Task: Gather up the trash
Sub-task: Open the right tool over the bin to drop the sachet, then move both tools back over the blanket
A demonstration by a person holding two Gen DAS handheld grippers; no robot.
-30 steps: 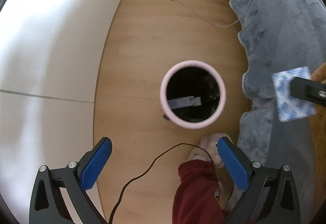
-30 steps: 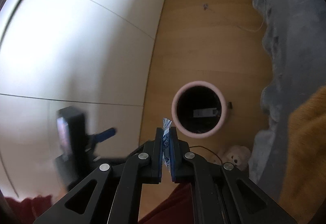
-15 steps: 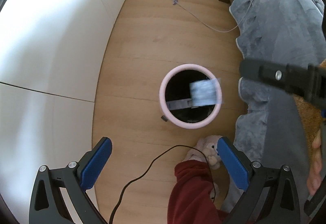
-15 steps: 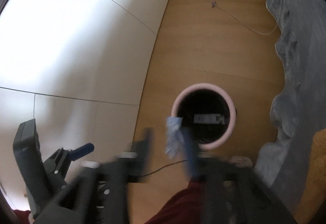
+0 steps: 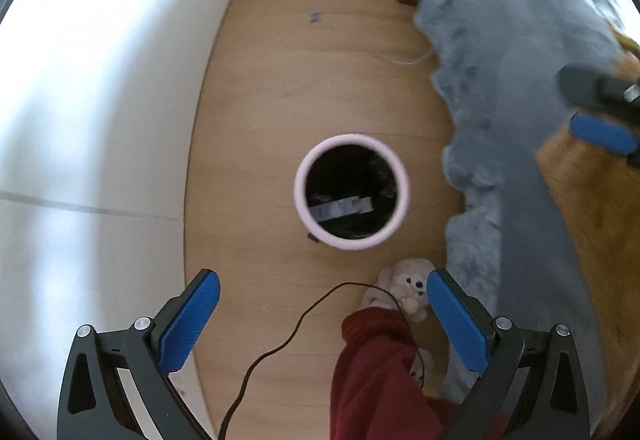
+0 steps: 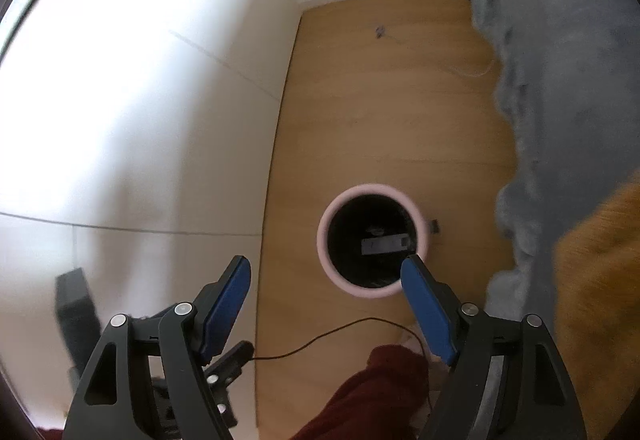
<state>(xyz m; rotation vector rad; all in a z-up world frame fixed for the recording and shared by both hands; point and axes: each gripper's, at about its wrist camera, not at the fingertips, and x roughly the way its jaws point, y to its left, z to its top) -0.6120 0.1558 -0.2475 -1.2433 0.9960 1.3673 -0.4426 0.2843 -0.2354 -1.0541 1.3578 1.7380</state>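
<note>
Wooden floor (image 5: 320, 88) is filling the centre of both wrist views, with a white wall (image 5: 100, 100) lying along the left and a grey blanket (image 5: 500, 60) hanging down the right edge. The pink-rimmed bin (image 5: 352, 196) is standing on the floor at the centre of the left wrist view and at the lower centre of the right wrist view (image 6: 374, 240); a grey strip of trash (image 5: 342, 209) is lying inside it on the dark liner. The blue-and-white packet seen in the earlier frames is showing in neither current view, so it is judged to be resting out of sight in the bin, and this drop is judged complete. No further trash is showing on the floor, apart from a small dark scrap (image 5: 315, 17) in the upper part of the left wrist view that is too small to identify; what is remaining of the collection cannot be told. A plush toy (image 5: 408, 290) is lying just beside the bin at the lower right, with a thin black cable (image 5: 280, 348) curving past it. The left gripper (image 5: 322, 320) is holding its jaws spread and empty, as in the earlier frames. The right gripper (image 6: 326, 306), pinching the packet a second ago, is now opening its jaws with nothing between them.
</note>
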